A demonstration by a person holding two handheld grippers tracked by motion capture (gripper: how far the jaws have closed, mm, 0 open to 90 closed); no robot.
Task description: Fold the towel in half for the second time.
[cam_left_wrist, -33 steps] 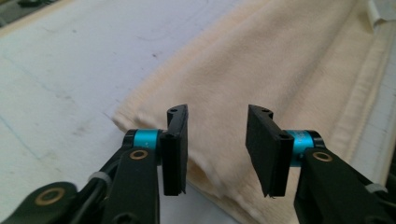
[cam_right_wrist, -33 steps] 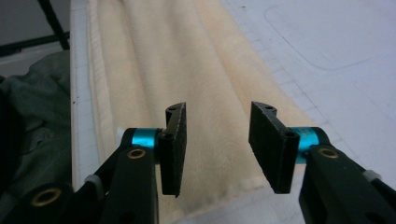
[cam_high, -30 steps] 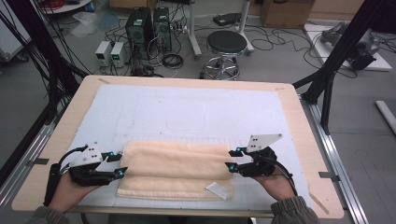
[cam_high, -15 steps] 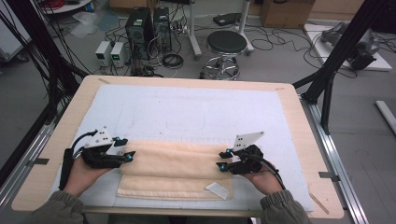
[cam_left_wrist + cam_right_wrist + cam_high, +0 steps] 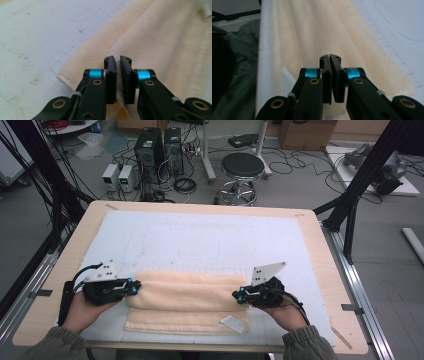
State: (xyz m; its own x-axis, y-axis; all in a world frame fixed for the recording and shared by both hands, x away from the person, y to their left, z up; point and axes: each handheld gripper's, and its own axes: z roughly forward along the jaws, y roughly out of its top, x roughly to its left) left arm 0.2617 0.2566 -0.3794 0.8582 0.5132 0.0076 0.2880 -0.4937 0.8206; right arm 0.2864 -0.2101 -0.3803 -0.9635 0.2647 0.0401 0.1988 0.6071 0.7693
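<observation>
We hold 2 grippers low and level, each in 1 hand, forearms in from the near edge. The left gripper points toward the right one, and the right gripper points back at it, well apart. Both have just been closing: the left jaws now pinch a fold of towel between them, and the right jaws are pressed nearly together on the towel's other end.

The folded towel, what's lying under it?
Under the towel lies the white mat, visible around it on the wooden table. The mat directly beneath is covered.
</observation>
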